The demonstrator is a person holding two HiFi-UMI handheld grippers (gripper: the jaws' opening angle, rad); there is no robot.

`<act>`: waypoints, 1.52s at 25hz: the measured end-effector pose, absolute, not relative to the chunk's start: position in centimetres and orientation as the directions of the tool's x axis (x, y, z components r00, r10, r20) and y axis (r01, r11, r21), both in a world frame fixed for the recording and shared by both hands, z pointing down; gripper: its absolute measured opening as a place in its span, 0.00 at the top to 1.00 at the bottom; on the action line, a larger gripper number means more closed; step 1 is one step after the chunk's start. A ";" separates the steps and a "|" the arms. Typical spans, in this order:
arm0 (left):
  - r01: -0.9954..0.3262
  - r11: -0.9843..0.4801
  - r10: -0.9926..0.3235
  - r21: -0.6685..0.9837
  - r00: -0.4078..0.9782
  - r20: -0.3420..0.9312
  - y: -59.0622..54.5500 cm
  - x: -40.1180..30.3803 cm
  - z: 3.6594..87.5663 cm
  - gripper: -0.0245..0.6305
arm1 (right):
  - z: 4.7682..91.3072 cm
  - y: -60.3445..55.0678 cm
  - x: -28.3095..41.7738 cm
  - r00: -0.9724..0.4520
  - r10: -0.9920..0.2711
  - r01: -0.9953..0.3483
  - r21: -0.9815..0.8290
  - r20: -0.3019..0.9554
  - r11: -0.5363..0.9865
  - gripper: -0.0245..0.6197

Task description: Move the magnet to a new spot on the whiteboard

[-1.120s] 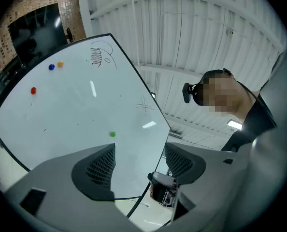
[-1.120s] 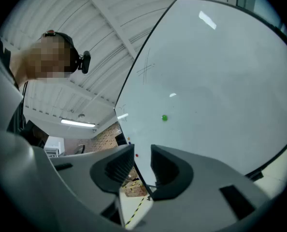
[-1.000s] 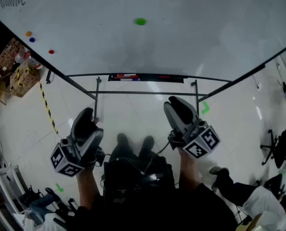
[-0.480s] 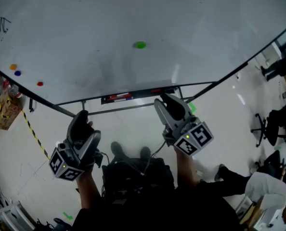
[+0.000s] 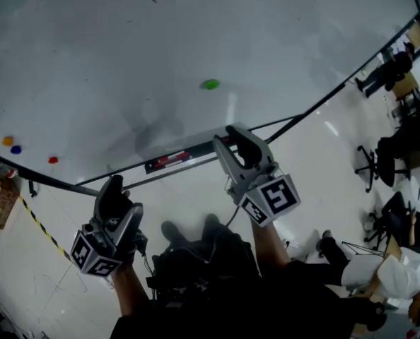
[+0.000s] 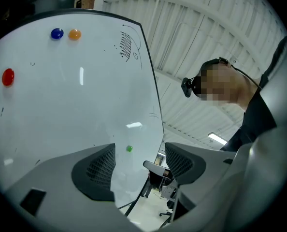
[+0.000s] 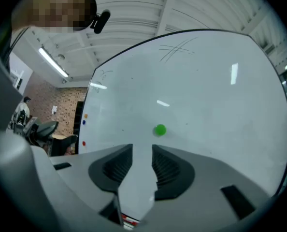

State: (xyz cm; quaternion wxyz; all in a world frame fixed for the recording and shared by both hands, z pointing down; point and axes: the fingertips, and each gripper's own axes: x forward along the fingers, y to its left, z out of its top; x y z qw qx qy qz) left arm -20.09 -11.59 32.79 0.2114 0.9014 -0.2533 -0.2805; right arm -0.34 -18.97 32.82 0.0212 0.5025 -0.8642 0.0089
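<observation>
A small green magnet (image 5: 210, 84) sticks near the middle of the whiteboard (image 5: 196, 27). My right gripper (image 5: 236, 137) is raised below it, a short way off the board. Its jaws have just been opening and nothing is between them. In the right gripper view the green magnet (image 7: 160, 129) sits just above the gap of the right gripper (image 7: 142, 151). My left gripper (image 5: 113, 189) hangs lower at the left, open and empty. In the left gripper view the magnet (image 6: 129, 149) shows small between the jaws of the left gripper (image 6: 138, 154), far off.
Red (image 5: 53, 159), blue (image 5: 15, 150) and orange (image 5: 7, 140) magnets sit at the board's left end. A marker tray (image 5: 178, 159) runs under the board's lower edge. Office chairs (image 5: 380, 161) and a seated person (image 5: 380, 277) are at the right.
Both grippers have risen toward the board. The right one has rolled and come closer under the green magnet, with its jaws a little wider. The head view has swung, so the board now slants.
</observation>
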 end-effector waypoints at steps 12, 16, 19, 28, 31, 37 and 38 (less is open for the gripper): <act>-0.474 -0.755 -0.647 0.453 0.649 -0.400 -12.3 -19.4 30.8 0.49 | 29.3 -26.5 0.1 -0.306 -0.952 -0.903 0.323 -0.017 0.284 0.67; -0.488 -0.747 -0.657 0.452 0.644 -0.391 -12.4 -18.7 30.6 0.49 | 29.2 -27.4 -0.2 -0.296 -0.954 -0.899 0.350 -0.045 0.262 0.67; -0.497 -0.744 -0.661 0.447 0.648 -0.379 -12.4 -18.2 30.5 0.49 | 29.3 -28.0 -0.7 -0.288 -0.955 -0.895 0.372 -0.065 0.245 0.67; -0.494 -0.749 -0.652 0.441 0.667 -0.361 -12.3 -18.0 31.4 0.49 | 29.2 -28.2 -0.9 -0.224 -0.968 -0.874 0.463 -0.111 0.150 0.69; -0.493 -0.746 -0.654 0.447 0.669 -0.354 -12.8 -17.6 31.2 0.49 | 29.1 -28.2 -0.9 -0.250 -0.963 -0.890 0.416 -0.102 0.187 0.73; -0.483 -0.749 -0.646 0.454 0.686 -0.336 -13.3 -16.7 31.3 0.49 | 29.0 -27.4 -0.5 -0.362 -0.932 -0.907 0.246 -0.039 0.342 0.73; -0.480 -0.751 -0.642 0.453 0.690 -0.333 -13.4 -16.5 31.4 0.49 | 28.9 -27.1 -0.4 -0.386 -0.922 -0.903 0.220 -0.035 0.369 0.73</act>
